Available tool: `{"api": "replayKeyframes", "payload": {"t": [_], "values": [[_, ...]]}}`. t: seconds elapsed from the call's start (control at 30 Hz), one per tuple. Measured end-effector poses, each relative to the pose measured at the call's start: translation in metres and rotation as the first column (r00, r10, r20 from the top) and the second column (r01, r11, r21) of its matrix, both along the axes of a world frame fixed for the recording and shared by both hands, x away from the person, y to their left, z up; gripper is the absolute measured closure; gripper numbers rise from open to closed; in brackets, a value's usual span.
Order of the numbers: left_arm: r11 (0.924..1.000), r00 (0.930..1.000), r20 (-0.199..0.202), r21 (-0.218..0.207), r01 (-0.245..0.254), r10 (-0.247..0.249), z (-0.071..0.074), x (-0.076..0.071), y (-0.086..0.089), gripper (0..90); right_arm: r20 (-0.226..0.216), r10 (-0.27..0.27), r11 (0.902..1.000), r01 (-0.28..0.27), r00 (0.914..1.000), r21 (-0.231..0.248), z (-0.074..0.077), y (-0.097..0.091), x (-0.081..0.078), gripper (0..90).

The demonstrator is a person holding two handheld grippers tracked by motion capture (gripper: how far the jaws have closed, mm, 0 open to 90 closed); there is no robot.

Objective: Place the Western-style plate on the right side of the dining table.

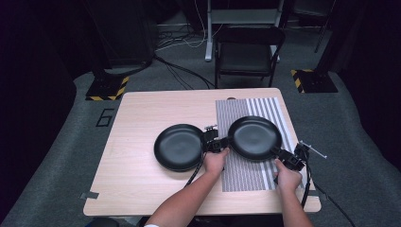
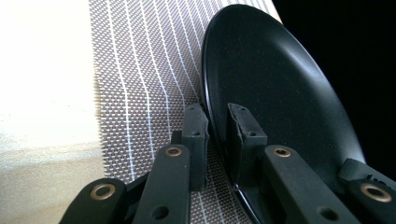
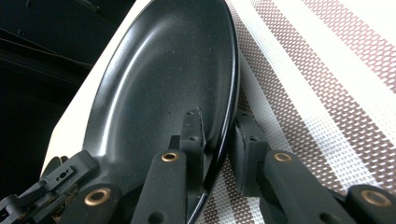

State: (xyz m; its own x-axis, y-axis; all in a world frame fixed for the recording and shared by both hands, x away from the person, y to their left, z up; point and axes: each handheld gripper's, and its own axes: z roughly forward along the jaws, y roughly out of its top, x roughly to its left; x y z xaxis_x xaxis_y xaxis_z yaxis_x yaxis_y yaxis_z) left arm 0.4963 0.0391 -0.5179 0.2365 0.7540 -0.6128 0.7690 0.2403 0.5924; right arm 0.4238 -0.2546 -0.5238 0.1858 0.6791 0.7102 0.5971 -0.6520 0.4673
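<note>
1. High view: right plate (image 1: 254,137), centre-right on the striped mat (image 1: 236,175), is clamped by left gripper (image 1: 216,143) and right gripper (image 1: 287,158); uneven lowering could strike the left plate (image 1: 179,146)
2. Left gripper view: jaws pinch the rim at frame centre; shallow bite could slip
3. Right gripper view: jaws pinch the rim lower centre; glossy edge could slide out

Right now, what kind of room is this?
Probably a lab or recording studio, not a kitchen: dark curtains, cables on the grey floor, yellow-and-black weighted stand bases, and one wooden table with two black plates.
</note>
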Motion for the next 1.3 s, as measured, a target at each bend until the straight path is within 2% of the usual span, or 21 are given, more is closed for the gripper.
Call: {"api": "replayKeyframes", "payload": {"t": [0.2,0.23,0.37,0.47,0.53,0.67,0.77,0.8,0.9,0.97,1.1,1.3], "values": [[1.0000,0.9995,-0.031,0.002,-0.007,0.008,-0.005,0.002,0.000,77.9,-0.033,-0.010,0.9999,0.010,0.9994,0.004,-0.003,0.001,0.003,75.6],[1.0000,0.9994,-0.035,0.002,-0.009,0.009,-0.006,0.003,0.000,77.9,-0.030,-0.002,1.0000,0.002,0.9996,-0.008,-0.004,0.001,0.003,75.5],[0.9999,0.9995,-0.032,0.008,-0.007,0.007,-0.007,0.002,0.000,77.9,-0.036,-0.010,0.9999,0.009,0.9993,-0.008,-0.004,0.002,0.004,75.6],[0.9995,0.9999,-0.017,0.032,-0.001,0.001,-0.006,0.001,-0.003,76.4,-0.048,-0.005,0.9998,0.004,0.9988,-0.018,-0.005,0.002,0.005,74.5],[0.9982,0.9998,0.006,0.058,0.017,-0.017,-0.005,0.000,-0.004,72.1,-0.055,0.000,1.0000,0.000,0.9985,-0.010,-0.006,0.001,0.005,72.4],[0.9982,0.9997,0.001,0.055,0.023,-0.023,-0.003,-0.001,-0.005,67.0,-0.053,0.009,0.9999,-0.009,0.9986,-0.012,-0.005,0.002,0.005,69.9],[0.9944,0.9987,0.034,0.100,0.034,-0.037,0.000,-0.003,-0.006,65.2,-0.047,0.005,0.9996,-0.007,0.9989,-0.028,-0.003,0.004,0.004,66.3],[0.9939,0.9984,0.042,0.105,0.033,-0.037,0.000,-0.004,-0.006,64.2,-0.042,0.003,0.9982,-0.006,0.9991,-0.059,-0.002,0.007,0.003,65.6],[0.9954,0.9983,0.045,0.090,0.033,-0.037,0.002,-0.003,-0.004,62.8,-0.029,-0.001,0.9911,-0.003,0.9996,-0.133,0.001,0.009,0.001,65.0],[0.9963,0.9982,0.047,0.079,0.035,-0.039,0.003,-0.003,-0.003,61.5,-0.022,-0.004,0.9867,0.000,0.9998,-0.162,0.004,0.009,0.000,64.3],[0.9969,0.9979,0.048,0.068,0.040,-0.043,0.004,-0.003,-0.003,58.3,-0.010,-0.014,0.9893,0.013,0.9998,-0.145,0.008,0.004,-0.001,62.9],[0.9952,0.9961,0.061,0.077,0.059,-0.064,0.005,-0.006,-0.003,55.3,-0.001,-0.006,0.9894,0.005,1.0000,-0.145,0.010,0.001,-0.005,59.9]]}}
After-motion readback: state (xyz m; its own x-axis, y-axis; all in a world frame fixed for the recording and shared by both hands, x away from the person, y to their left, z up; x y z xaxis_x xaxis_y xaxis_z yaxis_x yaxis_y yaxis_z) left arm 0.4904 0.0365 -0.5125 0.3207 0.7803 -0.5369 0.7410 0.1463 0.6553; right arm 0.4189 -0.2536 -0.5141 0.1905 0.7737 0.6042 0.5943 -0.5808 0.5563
